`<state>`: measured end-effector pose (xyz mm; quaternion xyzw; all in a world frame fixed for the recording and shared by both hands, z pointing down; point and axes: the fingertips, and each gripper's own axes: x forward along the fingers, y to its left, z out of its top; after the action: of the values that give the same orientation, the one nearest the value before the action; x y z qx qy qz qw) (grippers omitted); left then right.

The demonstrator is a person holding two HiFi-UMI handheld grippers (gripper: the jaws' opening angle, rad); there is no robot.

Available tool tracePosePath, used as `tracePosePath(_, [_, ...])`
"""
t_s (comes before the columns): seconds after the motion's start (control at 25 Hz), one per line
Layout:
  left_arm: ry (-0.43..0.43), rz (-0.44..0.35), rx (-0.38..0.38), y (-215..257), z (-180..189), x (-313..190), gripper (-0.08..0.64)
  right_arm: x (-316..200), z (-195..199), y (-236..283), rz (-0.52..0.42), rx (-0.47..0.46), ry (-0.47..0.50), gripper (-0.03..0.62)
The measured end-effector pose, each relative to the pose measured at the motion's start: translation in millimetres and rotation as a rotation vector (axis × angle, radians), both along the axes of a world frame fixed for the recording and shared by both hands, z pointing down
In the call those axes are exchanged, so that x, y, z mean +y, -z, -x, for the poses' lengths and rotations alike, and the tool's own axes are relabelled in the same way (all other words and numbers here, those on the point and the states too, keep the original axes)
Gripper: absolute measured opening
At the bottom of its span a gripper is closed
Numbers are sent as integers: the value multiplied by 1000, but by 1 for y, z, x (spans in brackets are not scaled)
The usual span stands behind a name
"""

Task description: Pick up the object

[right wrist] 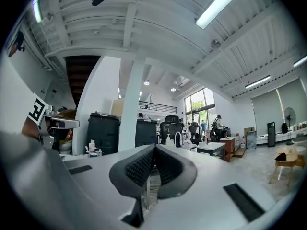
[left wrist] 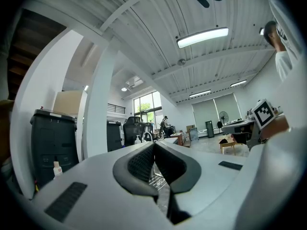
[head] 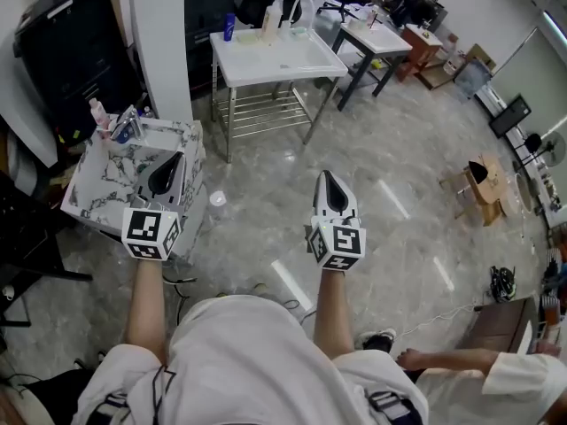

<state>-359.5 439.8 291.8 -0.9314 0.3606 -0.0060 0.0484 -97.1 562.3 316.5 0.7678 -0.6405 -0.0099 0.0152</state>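
Right gripper (head: 329, 177) over floor (head: 399, 166), marble table (head: 89, 193) left

Which object is meant can't be told. At the frame's left, a small pink-capped bottle (head: 96, 113) stands upright at the far corner of a marble table (head: 89, 193), a bluish bundle (head: 127, 127) just beside it.

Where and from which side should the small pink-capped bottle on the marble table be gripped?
Probably around its body, below the cap, coming in level from the left: the bottle stands upright near the marble table's far edge, with other items close on its right.
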Motion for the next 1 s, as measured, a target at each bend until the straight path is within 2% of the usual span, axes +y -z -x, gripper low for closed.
tracePosePath(0.2, [-10,6,-1,-3,-1,1,20,1,2,-2,9,-2,-4,11])
tracePosePath(0.28, [-15,7,0,-3,-3,1,20,-1,3,-2,18,-14,9,97])
tracePosePath(0.4, [-18,12,4,-5,-6,-2,20,-1,-1,-4,25,-18,-4,77])
tracePosePath(0.68, [-16,32,-8,-15,-27,-28,20,-25,-18,-19,53,-35,13,97])
tracePosePath(1.0, [3,33,-60,-30,-77,-90,20,-95,-69,-40,43,-83,41,97])
